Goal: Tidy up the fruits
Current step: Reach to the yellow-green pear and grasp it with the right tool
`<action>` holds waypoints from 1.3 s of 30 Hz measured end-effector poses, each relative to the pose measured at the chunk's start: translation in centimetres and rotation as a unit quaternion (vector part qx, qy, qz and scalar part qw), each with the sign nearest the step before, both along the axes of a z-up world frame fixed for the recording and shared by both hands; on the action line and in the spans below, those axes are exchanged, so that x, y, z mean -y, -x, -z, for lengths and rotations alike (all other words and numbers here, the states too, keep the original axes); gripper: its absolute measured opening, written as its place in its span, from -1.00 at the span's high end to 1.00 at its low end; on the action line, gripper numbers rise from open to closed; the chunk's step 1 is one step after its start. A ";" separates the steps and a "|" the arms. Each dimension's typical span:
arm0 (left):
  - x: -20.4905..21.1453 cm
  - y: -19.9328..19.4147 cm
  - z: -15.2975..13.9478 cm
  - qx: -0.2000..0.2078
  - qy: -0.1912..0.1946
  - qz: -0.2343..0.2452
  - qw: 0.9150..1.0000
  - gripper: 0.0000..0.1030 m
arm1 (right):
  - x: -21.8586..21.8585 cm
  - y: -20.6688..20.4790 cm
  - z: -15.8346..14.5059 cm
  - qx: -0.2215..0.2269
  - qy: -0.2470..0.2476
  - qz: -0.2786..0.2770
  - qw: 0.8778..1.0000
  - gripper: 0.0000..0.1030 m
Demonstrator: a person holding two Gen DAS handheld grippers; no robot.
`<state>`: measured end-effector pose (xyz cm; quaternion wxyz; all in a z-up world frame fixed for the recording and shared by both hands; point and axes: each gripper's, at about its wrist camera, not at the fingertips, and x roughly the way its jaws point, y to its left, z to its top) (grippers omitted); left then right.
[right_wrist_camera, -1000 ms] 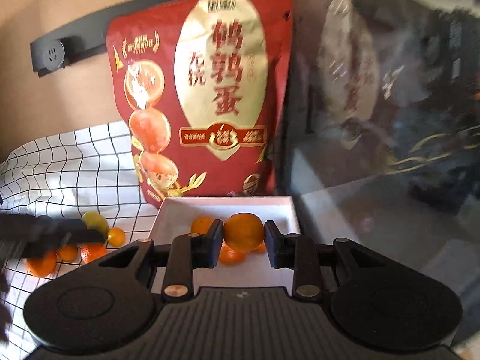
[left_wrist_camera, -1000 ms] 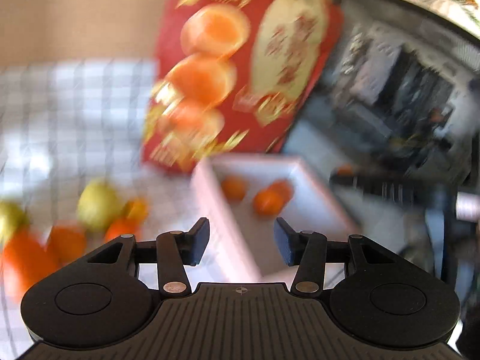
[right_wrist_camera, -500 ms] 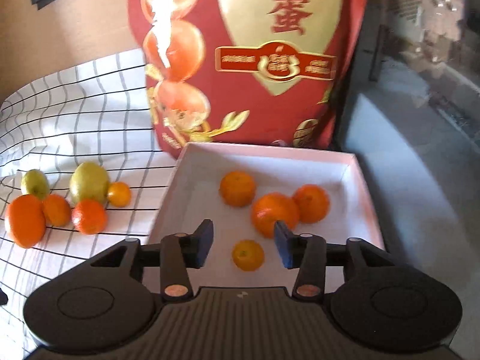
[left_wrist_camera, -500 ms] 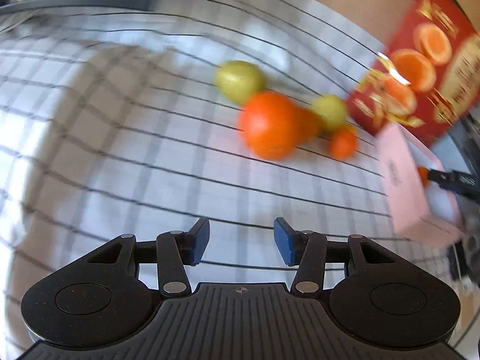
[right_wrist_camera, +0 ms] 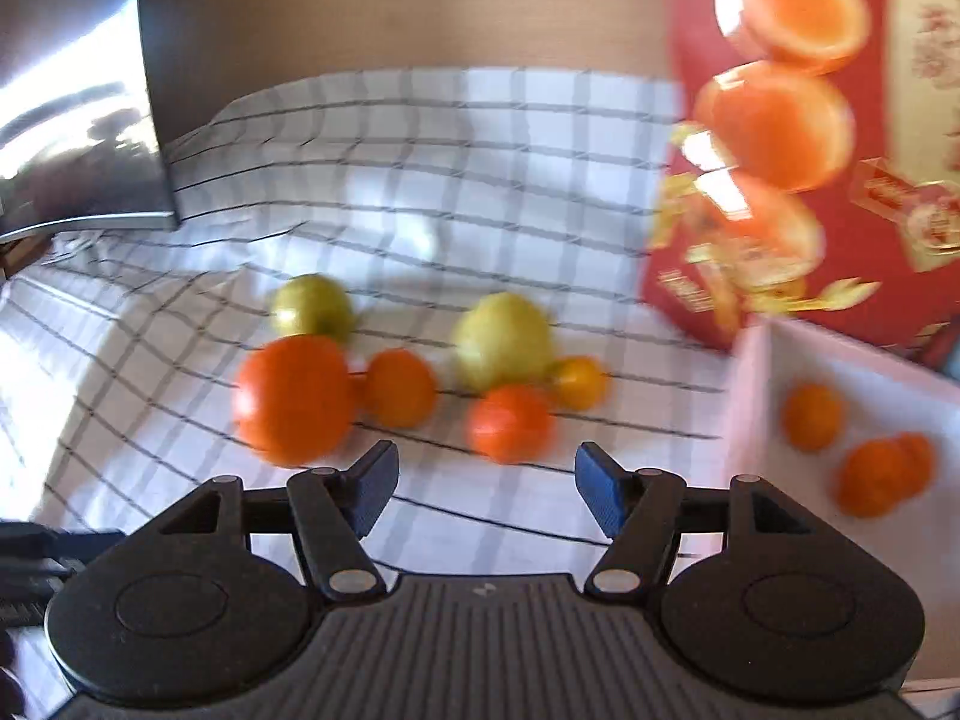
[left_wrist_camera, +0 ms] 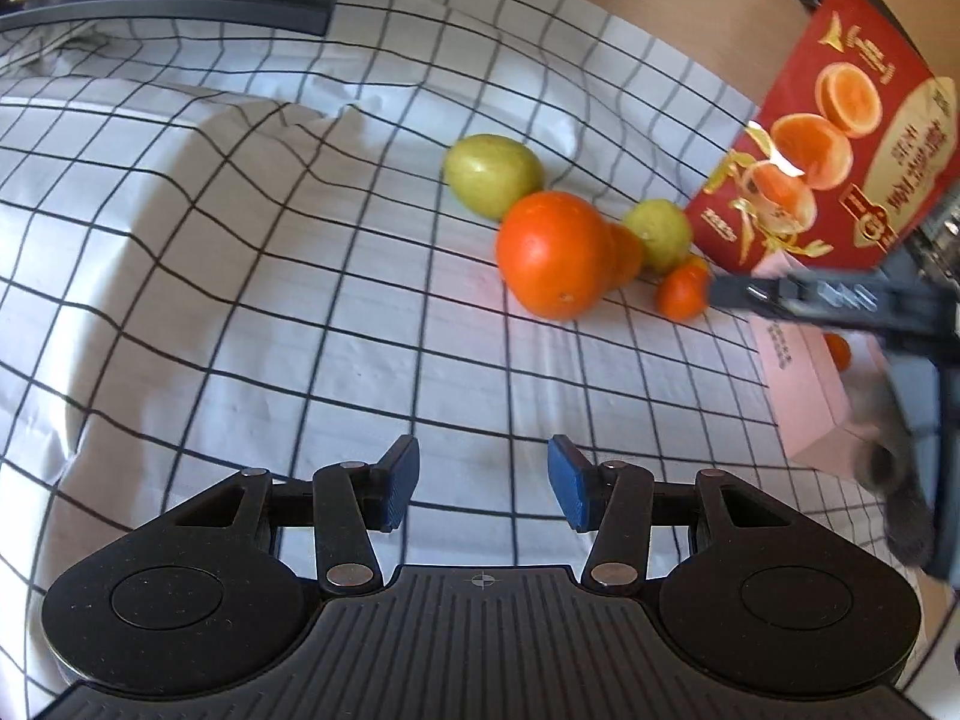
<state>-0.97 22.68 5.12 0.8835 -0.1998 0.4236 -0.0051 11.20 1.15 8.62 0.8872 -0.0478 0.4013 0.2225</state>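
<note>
Fruits lie in a loose cluster on the checked cloth [right_wrist_camera: 420,192] ahead of both tongs: a big orange [right_wrist_camera: 294,396], small oranges [right_wrist_camera: 510,423] and two green fruits [right_wrist_camera: 503,339], while a few small oranges already sit in the box [right_wrist_camera: 744,396] to the right of the right tongs [right_wrist_camera: 486,489]. Both the right tongs and the left tongs [left_wrist_camera: 483,483] are spread and carry nothing. The right pair points at the cluster, probably to fetch one more for the box.
</note>
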 end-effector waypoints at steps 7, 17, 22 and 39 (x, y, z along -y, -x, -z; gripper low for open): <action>-0.3 1.0 -0.3 0.007 0.006 0.011 1.000 -0.01 | -3.5 -5.2 0.5 -0.021 0.007 0.032 0.999 -0.38; -2.7 3.1 -0.4 -0.009 0.003 -0.016 1.000 -0.01 | -5.1 -11.9 3.6 -0.041 0.042 0.082 0.995 -0.40; -3.6 3.4 -0.4 -0.006 0.007 -0.025 1.000 -0.01 | -7.4 -11.6 4.8 -0.019 0.108 0.045 0.993 -0.30; 1.4 0.6 -1.0 0.017 0.008 0.077 0.997 -0.01 | -1.1 0.4 -2.1 0.004 0.015 0.020 1.000 -0.23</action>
